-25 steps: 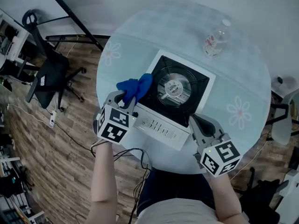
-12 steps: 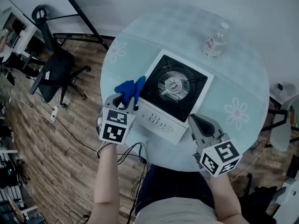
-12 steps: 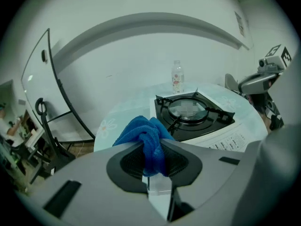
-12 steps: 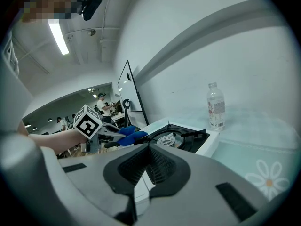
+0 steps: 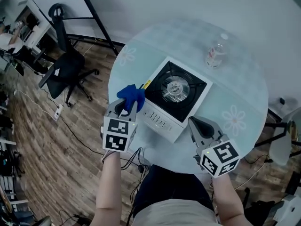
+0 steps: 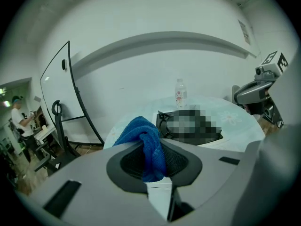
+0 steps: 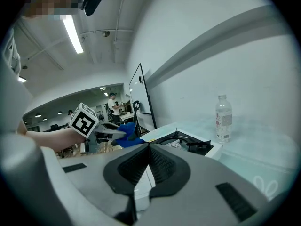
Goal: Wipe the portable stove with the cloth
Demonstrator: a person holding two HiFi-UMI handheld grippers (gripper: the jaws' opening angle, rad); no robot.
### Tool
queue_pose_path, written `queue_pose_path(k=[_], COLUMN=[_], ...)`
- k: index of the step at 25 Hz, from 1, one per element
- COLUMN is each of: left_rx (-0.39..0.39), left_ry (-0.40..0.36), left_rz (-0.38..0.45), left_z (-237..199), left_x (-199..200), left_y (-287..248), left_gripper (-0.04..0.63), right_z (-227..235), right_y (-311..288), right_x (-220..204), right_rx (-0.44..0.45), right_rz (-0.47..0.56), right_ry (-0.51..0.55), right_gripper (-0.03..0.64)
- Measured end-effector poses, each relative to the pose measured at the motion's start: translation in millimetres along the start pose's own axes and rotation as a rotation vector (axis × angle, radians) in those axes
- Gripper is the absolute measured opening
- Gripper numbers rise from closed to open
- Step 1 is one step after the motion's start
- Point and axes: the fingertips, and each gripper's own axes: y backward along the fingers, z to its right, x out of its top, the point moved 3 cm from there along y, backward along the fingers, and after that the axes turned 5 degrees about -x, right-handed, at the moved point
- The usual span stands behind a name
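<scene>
A white portable stove (image 5: 175, 102) with a black burner top sits in the middle of the round glass table (image 5: 244, 84). My left gripper (image 5: 126, 108) is shut on a blue cloth (image 5: 131, 95), held just off the stove's left corner. In the left gripper view the cloth (image 6: 146, 145) bunches between the jaws, with the stove (image 6: 188, 125) beyond. My right gripper (image 5: 199, 124) is shut and holds nothing, near the stove's front right corner; its view shows the stove (image 7: 183, 142) and the cloth (image 7: 126, 130) further left.
A clear water bottle (image 5: 214, 52) stands at the far side of the table. A black office chair (image 5: 66, 69) and a black stand leg (image 5: 96, 22) are on the wooden floor to the left. Cables trail under the table's near edge.
My left gripper has drawn the cloth back off the stove's top to its left corner. The right gripper has stayed put.
</scene>
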Motion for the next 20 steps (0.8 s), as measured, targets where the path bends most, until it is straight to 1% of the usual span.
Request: queue_pose_path(k=[3, 8, 12, 15, 17, 20], left_rx=[0.015, 0.0, -0.021, -0.033, -0.054, -0.11], left_ry=[0.013, 0.043, 0.108, 0.161, 0.169, 0.154], left_rz=[0.03, 0.115, 0.226, 0.312, 0.362, 0.437], left_z=[6, 21, 26, 26, 26, 32], left_x=[5, 16, 27, 38, 46, 61], left_y=[16, 44, 65, 82, 94, 109], left_gripper=[0.081, 0.081, 0.081, 0.081, 0.081, 0.081], right_z=[-6, -17, -22, -22, -24, -33], right_y=[6, 16, 24, 33, 38, 45], right_x=[3, 11, 18, 27, 35, 46], right_rx=[0.019, 0.04, 0.034, 0.027, 0.03, 0.056], right_rz=[0.013, 0.029, 0.033, 0.042, 0.05, 0.062], right_ry=[0.015, 0.039, 0.059, 0.041, 0.046, 0.082], right_gripper=[0.021, 0.021, 0.021, 0.021, 0.021, 0.021])
